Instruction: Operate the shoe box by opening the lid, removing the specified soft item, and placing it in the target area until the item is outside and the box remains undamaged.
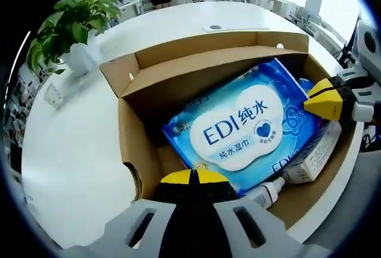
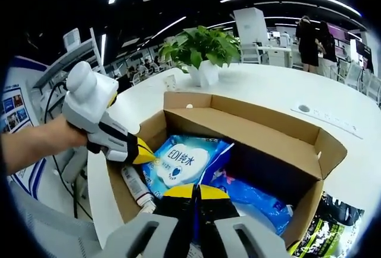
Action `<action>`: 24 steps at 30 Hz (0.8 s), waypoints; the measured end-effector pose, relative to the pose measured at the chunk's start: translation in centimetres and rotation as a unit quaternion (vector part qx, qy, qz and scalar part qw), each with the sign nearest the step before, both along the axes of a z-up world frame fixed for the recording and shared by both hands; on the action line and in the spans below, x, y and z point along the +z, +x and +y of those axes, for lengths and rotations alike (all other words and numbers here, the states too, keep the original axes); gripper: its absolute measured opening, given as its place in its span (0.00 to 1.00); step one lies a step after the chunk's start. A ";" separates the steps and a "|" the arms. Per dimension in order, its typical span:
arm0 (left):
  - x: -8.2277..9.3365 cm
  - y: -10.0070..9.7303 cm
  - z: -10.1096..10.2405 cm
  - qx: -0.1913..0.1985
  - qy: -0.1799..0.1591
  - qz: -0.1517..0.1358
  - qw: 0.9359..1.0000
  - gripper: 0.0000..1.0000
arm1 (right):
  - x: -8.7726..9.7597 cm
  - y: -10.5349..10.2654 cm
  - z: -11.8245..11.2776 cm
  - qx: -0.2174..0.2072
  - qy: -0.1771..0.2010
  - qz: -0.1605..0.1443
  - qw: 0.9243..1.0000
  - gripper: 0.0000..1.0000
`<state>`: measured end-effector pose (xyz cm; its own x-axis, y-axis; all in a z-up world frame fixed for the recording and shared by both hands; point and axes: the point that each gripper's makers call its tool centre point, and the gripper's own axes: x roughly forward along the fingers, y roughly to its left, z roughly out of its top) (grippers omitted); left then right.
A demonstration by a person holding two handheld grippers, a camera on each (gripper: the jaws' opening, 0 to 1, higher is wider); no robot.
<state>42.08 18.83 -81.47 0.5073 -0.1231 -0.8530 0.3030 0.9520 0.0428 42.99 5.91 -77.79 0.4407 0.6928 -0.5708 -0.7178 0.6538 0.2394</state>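
The shoe box (image 1: 140, 151) sits open on a white round table (image 1: 71, 162) in an office, both tools pressed together.

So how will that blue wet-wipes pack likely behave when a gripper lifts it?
The wet-wipes pack is film-wrapped, so probably soft, sagging if lifted by one edge. Its glossy wrapper looks slippery. It lies tilted against the cardboard box wall, so it may slide.

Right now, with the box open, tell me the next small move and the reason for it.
Probably open the left gripper and ease it onto the wipes pack. The cardboard box already stands open, the pack lies tilted on top of the other items, and both grippers sit at the box's edge with jaws closed on nothing, the right gripper at the pack's far corner.
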 end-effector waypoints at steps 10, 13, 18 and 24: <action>1.6 0.2 0.4 0.007 -0.010 -0.022 1.000 0.00 | 0.6 -0.1 0.0 0.001 0.006 -0.007 1.000 0.00; 2.2 0.0 0.3 0.009 -0.014 -0.026 1.000 0.00 | 1.1 -0.1 -0.3 0.001 0.009 -0.010 1.000 0.00; 2.7 0.0 0.1 0.008 -0.020 -0.036 0.999 0.00 | 1.4 -0.2 -0.6 0.001 0.009 -0.015 1.000 0.00; 3.3 -0.2 -0.2 0.008 -0.026 -0.043 0.999 0.00 | 2.1 -0.4 -1.0 0.000 0.011 -0.021 1.000 0.00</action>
